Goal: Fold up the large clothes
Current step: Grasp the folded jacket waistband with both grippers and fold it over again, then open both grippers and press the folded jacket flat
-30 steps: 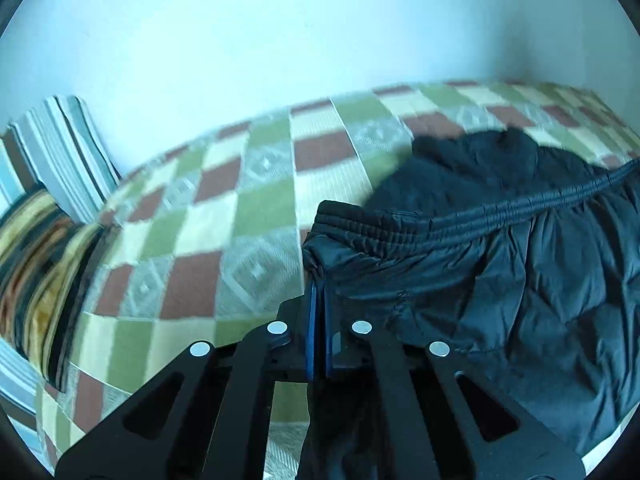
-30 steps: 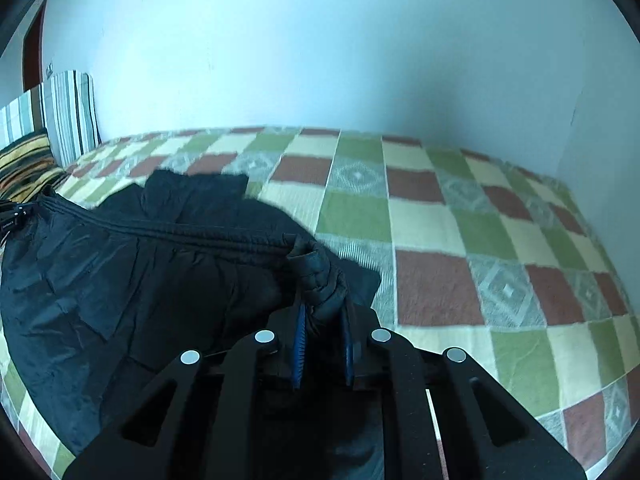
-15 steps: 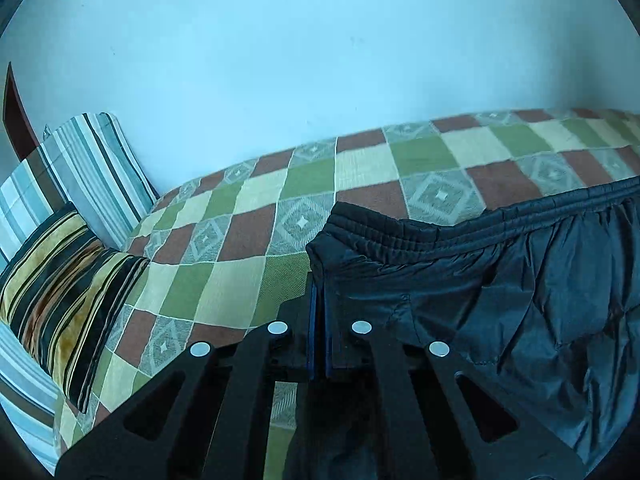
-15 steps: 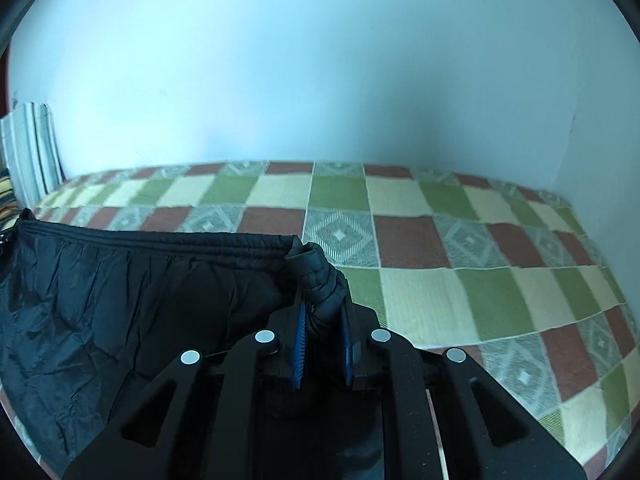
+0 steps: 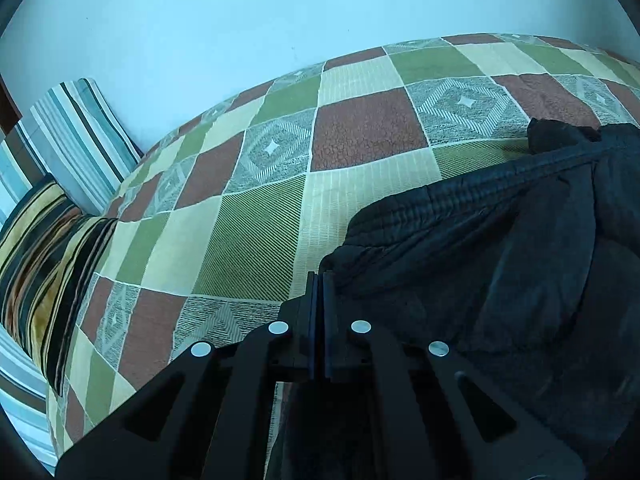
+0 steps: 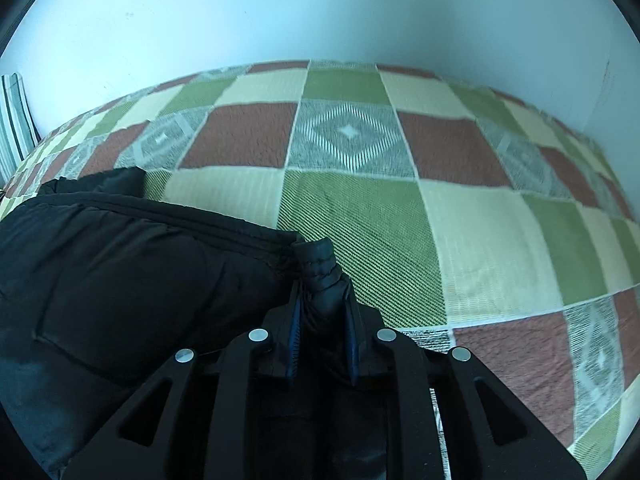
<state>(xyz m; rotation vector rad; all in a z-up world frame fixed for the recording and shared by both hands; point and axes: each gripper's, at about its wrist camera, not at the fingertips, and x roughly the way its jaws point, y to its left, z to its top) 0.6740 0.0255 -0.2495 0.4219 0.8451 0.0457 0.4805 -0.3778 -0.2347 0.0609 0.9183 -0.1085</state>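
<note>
Bedspread: checkered squares of olive green, pale cream, brick red, plus grey squares with white diamond motif. Garment: plain black. Pillows: one striped blue-grey, white, dark; one striped yellow, black, brown. Wall: plain pale blue-white.

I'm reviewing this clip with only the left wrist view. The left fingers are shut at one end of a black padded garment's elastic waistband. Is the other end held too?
Observer: Yes. The right gripper clamps a bunched corner of the black padded garment between its blue-padded fingers.
Operator: How does the waistband look at that end?
Observer: The waistband runs as a fairly straight ridge from the bunch toward the picture's left edge.
Operator: What lies beyond that hand?
Observer: Only the checkered bedcover, which ends at a side wall on the right.
</note>
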